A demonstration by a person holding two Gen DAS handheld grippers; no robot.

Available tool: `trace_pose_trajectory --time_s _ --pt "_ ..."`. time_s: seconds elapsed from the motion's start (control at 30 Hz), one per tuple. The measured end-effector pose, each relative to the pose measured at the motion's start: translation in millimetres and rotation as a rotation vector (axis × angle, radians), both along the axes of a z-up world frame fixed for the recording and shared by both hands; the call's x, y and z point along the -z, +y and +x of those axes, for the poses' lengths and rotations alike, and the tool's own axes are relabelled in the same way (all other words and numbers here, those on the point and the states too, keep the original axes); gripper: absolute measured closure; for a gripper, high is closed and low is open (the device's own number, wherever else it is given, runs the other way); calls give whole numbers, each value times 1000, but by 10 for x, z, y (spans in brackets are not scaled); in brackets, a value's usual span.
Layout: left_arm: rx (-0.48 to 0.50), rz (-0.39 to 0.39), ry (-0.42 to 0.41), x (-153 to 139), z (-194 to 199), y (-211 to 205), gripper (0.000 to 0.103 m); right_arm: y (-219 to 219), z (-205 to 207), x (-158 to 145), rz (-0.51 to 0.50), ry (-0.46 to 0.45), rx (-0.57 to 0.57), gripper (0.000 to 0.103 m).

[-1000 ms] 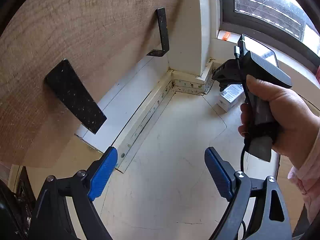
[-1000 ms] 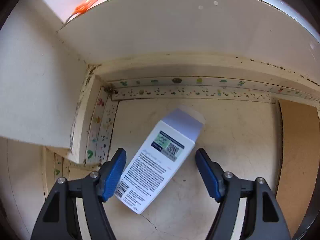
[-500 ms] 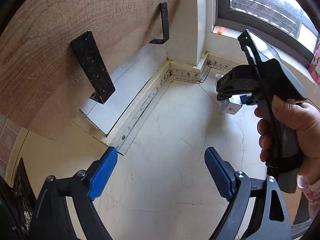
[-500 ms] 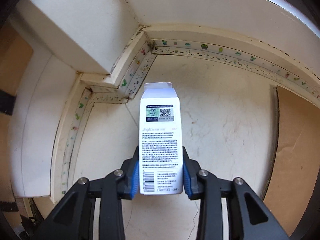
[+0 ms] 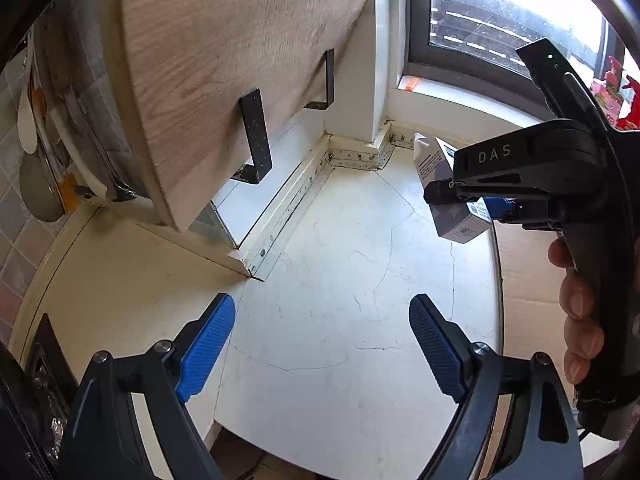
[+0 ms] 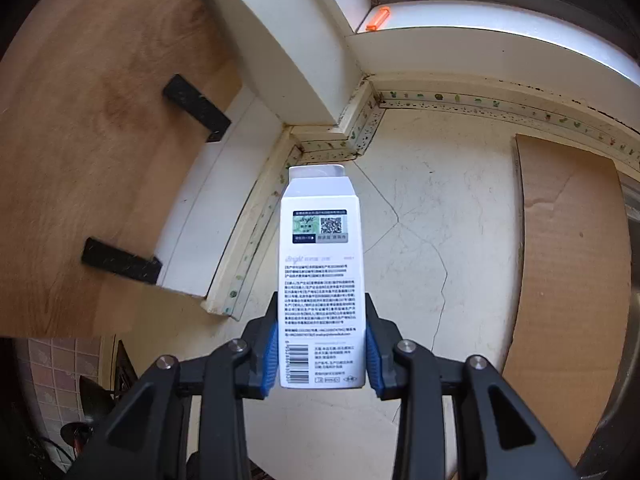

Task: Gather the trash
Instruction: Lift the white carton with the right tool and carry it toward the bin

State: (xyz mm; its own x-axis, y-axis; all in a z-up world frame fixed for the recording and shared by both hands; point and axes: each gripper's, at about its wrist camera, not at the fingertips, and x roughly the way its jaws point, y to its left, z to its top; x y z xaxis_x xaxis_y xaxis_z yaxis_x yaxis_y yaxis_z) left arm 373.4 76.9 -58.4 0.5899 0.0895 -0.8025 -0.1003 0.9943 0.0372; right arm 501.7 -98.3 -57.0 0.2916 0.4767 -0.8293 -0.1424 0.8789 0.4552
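The right gripper (image 6: 322, 344) is clamped on a white carton (image 6: 322, 276), its blue pads (image 6: 271, 360) pressing the two narrow sides near the barcode end, so the printed face stays turned up at the camera and the folded top points away from the hand. That low grip looks chosen to leave most of the box sticking out in front, which I judge would make it easy to drop into a bin. The carton hangs clear of the pale, cracked countertop (image 6: 416, 216), above the corner where the stained backsplash strips (image 6: 360, 136) meet. From the other side the same carton (image 5: 438, 168) shows beside the person's hand (image 5: 580, 312) wrapped round the handle.

The left gripper (image 5: 322, 344) holds nothing: its jaws stand wide apart over bare counter, probably kept free for the next piece of rubbish. Beyond it a wooden shelf (image 5: 224, 52) on black brackets (image 5: 256, 136) overhangs the wall, a sheet of cardboard (image 6: 568, 272) lies on the counter to the right, and a small orange item (image 6: 378, 18) sits up on the window sill (image 6: 480, 12), well away from both hands
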Motion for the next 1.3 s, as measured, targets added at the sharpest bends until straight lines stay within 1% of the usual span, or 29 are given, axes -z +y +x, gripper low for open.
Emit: trace_pose_trajectory --time_s 0.13,0.23,0.37,0.47,0.6,0.83,1.03,1.2,1.3 --pt "37 9 -35 -177 -302 47 15 -55 -514 -305 37 -42 10 68" --pt "56 11 -63 -317 -579 128 15 -87 -917 -438 59 -68 11 68" --pt "81 3 -97 -445 -998 274 15 -17 -1470 -488 56 -105 -3 68" --pt "99 -7 -97 -426 -1306 361 15 74 -1901 -431 19 -135 -22 68" --pt "122 -38 -82 -269 -1702 470 15 129 -2504 -350 -42 -180 -35 68" --pt "181 -99 -3 184 -2267 541 15 66 -3341 -114 -128 -192 -16 68" --pt "207 -127 43 462 -2585 541 15 -4 -3811 185 -195 -144 9 68" --pt "215 -103 94 746 -2737 490 15 -49 -4058 462 -241 -83 0 68" --pt "209 -114 129 942 -2791 469 15 -40 -4167 629 -283 -68 -20 68"
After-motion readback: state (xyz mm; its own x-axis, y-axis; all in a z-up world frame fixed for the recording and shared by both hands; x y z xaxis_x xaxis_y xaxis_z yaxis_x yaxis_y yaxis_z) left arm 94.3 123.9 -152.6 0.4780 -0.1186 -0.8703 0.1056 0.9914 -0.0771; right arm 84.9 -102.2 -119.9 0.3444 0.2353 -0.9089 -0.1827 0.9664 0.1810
